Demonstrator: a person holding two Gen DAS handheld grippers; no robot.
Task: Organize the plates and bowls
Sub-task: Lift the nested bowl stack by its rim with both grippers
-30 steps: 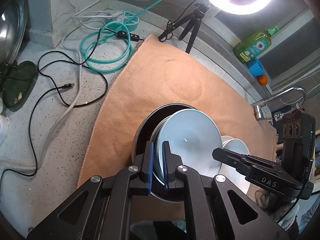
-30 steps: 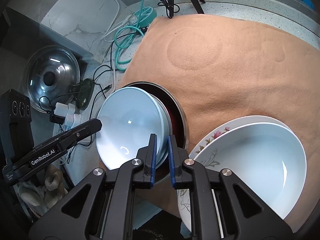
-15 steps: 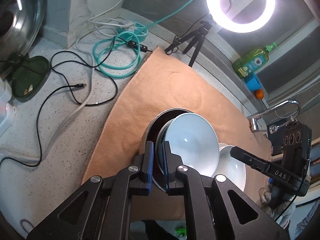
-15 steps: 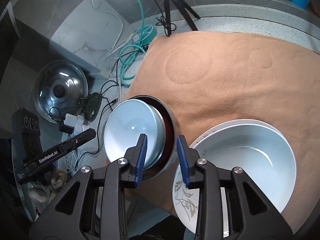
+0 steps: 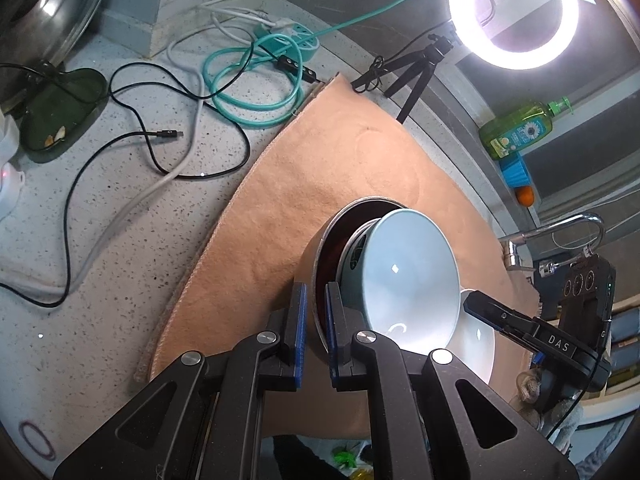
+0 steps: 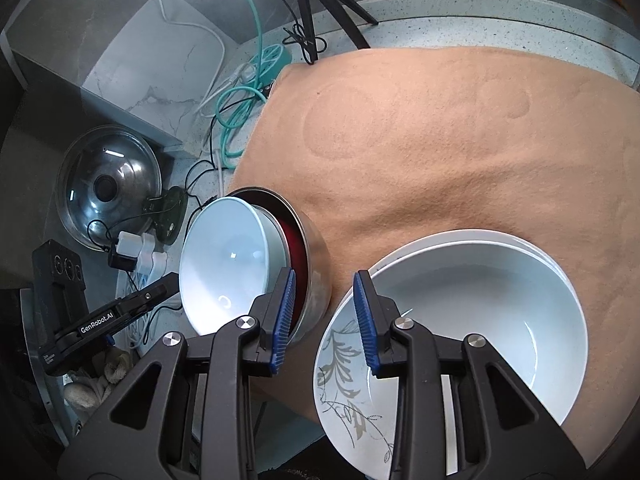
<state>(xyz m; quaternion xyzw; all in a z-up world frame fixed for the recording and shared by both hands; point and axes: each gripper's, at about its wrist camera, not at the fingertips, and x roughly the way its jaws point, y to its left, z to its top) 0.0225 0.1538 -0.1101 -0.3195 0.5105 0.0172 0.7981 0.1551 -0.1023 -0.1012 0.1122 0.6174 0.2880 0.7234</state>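
Left wrist view showed me my left gripper (image 5: 316, 330) pinched tight on the near rim of the metal bowl (image 5: 316, 256). One blue pad sat outside the wall and one sat inside. The metal bowl was dark red inside and it looked tipped up off the orange mat (image 5: 304, 184). A pale blue bowl (image 5: 408, 272) sat inside it, tilted toward the right. It looked like one more pale bowl was tucked under the blue one, but I could not tell for sure. Behind the blue bowl I saw a bit of the white bowl (image 5: 478, 340) and the black body of my right gripper (image 5: 532, 336).

From the right wrist view, my right gripper (image 6: 324, 320) had its jaws apart and nothing was squeezed between them. Its left pad was just beside the metal bowl (image 6: 316, 260). Its right pad was over the near rim of the flower plate (image 6: 344, 392). The big white bowl (image 6: 476, 308) sat in that plate, on the orange mat (image 6: 440, 140). The pale blue bowl (image 6: 228, 260) showed here too, leaning out of the metal bowl to the left.

A ring light (image 5: 514, 12) on a little tripod shone at the back of the counter. Green and black cords (image 5: 248, 80) lay in loops beside the mat. A glass pot lid (image 6: 108, 184) leaned at the left.
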